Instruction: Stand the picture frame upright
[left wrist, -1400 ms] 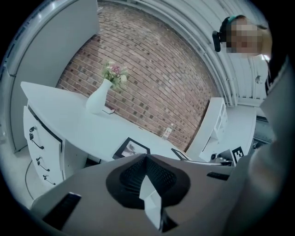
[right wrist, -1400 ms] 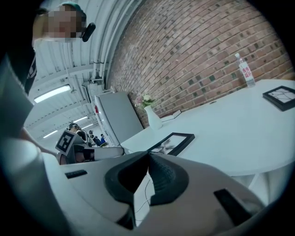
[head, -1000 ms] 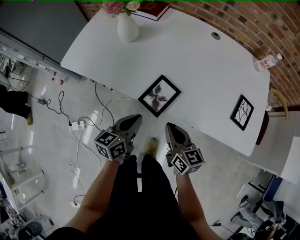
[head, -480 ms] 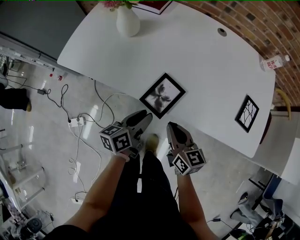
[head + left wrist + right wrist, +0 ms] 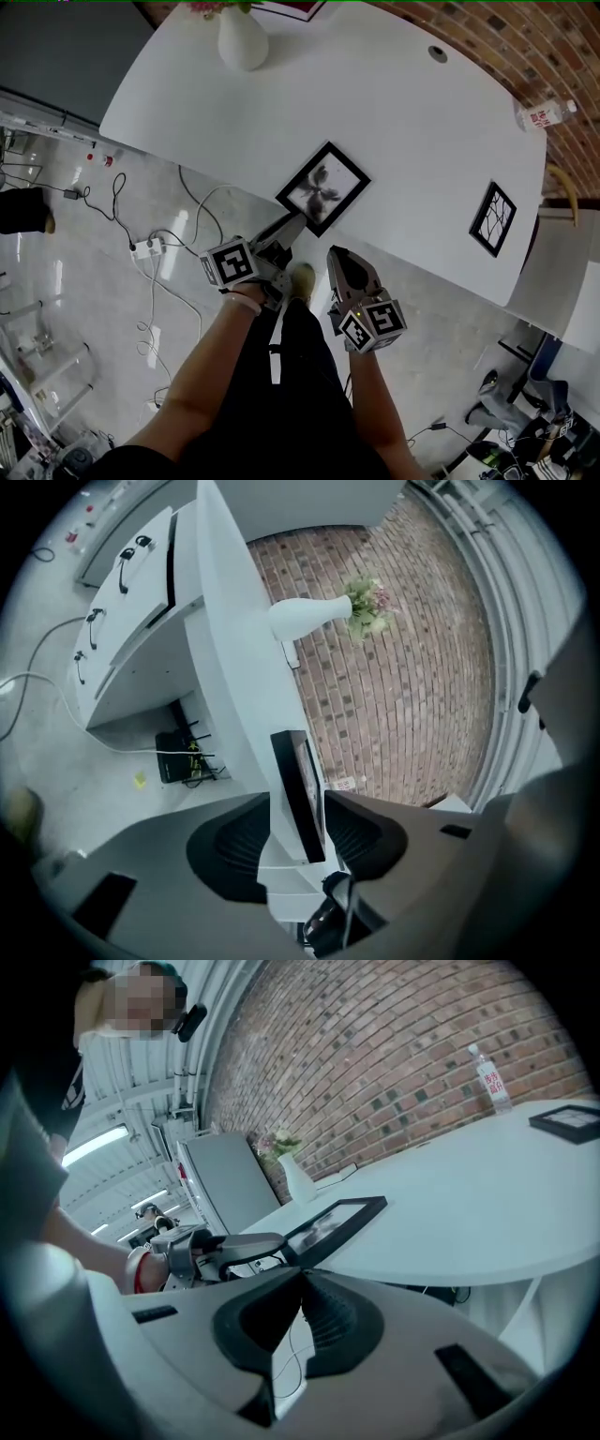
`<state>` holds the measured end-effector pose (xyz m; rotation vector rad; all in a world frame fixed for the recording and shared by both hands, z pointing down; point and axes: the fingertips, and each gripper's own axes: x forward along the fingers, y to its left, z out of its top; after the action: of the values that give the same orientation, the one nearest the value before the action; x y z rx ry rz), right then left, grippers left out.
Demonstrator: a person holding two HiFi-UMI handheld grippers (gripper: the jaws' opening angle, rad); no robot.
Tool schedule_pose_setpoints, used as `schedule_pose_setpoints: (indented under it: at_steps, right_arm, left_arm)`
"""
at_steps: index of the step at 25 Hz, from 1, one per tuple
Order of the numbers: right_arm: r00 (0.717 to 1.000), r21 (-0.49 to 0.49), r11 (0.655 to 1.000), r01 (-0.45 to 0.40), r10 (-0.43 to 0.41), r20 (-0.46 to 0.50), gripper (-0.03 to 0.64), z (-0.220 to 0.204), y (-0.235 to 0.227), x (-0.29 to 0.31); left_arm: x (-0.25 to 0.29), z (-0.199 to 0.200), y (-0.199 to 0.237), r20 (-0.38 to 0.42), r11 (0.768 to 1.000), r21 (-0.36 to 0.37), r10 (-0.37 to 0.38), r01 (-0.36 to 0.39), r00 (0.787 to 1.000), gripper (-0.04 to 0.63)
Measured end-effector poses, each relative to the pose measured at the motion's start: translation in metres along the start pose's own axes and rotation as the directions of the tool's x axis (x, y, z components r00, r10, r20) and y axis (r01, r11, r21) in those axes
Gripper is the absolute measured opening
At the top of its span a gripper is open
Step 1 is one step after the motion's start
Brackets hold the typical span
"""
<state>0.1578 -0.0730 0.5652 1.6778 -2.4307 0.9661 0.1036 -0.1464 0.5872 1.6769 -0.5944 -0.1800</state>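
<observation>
A black picture frame (image 5: 323, 187) with a grey flower print lies flat at the near edge of the white table (image 5: 412, 122). My left gripper (image 5: 292, 223) is rolled on its side, and its jaws have just been opening. In the left gripper view the frame's near corner (image 5: 300, 771) stands edge-on between the left gripper's (image 5: 298, 808) parted pads, with a gap on one side. My right gripper (image 5: 336, 253) hangs shut and empty just short of the table edge. From the right gripper (image 5: 302, 1274) view, the frame (image 5: 337, 1221) lies ahead with the left gripper (image 5: 234, 1244) at its corner.
A second small black frame (image 5: 494, 218) lies flat at the table's right end. A white vase (image 5: 242, 39) with flowers and a red book (image 5: 291, 7) stand at the far side, a water bottle (image 5: 539, 114) at the far right. Cables and a power strip (image 5: 145, 248) lie on the floor.
My left gripper has rolled over, moved forward to the frame's near corner and opened its jaws around it. The right gripper has stayed about where it was, shut.
</observation>
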Motion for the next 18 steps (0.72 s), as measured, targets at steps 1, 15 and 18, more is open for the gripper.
schedule_pose_setpoints:
  at_steps: [1,15,18]
  right_arm:
    - [1.000,0.001,1.000,0.003,-0.003,-0.001,0.002,-0.001,0.000,0.000]
    - [1.000,0.092,0.995,0.026,-0.028,0.015,0.002,-0.003,-0.003,0.004]
    - [0.999,0.180,0.984,0.011,-0.017,0.030,0.003,-0.001,-0.003,0.007]
  left_arm:
    - [0.001,0.000,0.002,-0.004,1.000,-0.016,0.005,-0.005,1.000,0.187]
    - [0.001,-0.013,0.002,-0.044,0.994,-0.109,-0.018,0.013,0.999,0.151]
    - [-0.006,-0.013,-0.003,-0.032,0.992,-0.118,-0.047,0.043,0.998,0.094]
